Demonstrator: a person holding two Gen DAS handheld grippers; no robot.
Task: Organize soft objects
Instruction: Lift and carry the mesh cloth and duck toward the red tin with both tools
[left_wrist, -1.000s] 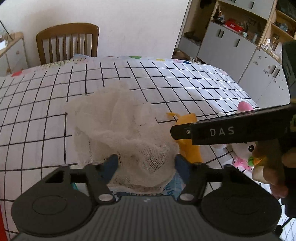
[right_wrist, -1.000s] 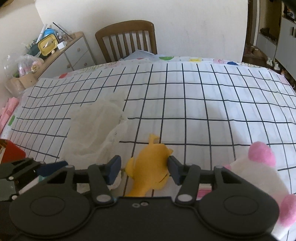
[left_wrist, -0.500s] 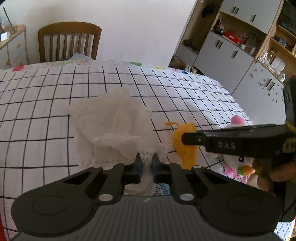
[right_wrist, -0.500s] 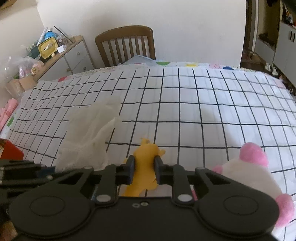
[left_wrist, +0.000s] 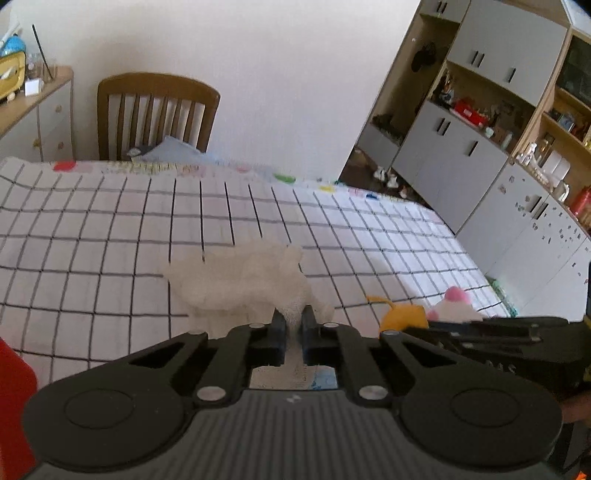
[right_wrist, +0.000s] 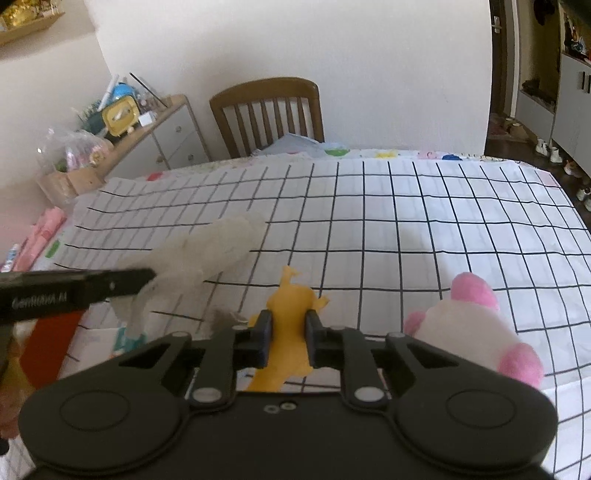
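Observation:
My left gripper (left_wrist: 293, 323) is shut on the near edge of a white gauze cloth (left_wrist: 240, 280) and lifts it off the checked tablecloth (left_wrist: 110, 229). The cloth also shows in the right wrist view (right_wrist: 207, 254), hanging from the left gripper's finger (right_wrist: 118, 282). My right gripper (right_wrist: 289, 326) is shut on a yellow soft toy (right_wrist: 291, 299), seen in the left wrist view (left_wrist: 402, 315) too. A white and pink plush toy (right_wrist: 476, 325) lies to the right of it on the table.
A wooden chair (right_wrist: 267, 110) stands at the table's far side. A red object (left_wrist: 14, 373) sits at the near left edge. A dresser (right_wrist: 147, 147) is at the left, cabinets (left_wrist: 461, 155) at the right.
Both grippers were open a second ago and have closed, the left on the gauze cloth, the right on the yellow toy. Both have since risen, pulling the cloth up.

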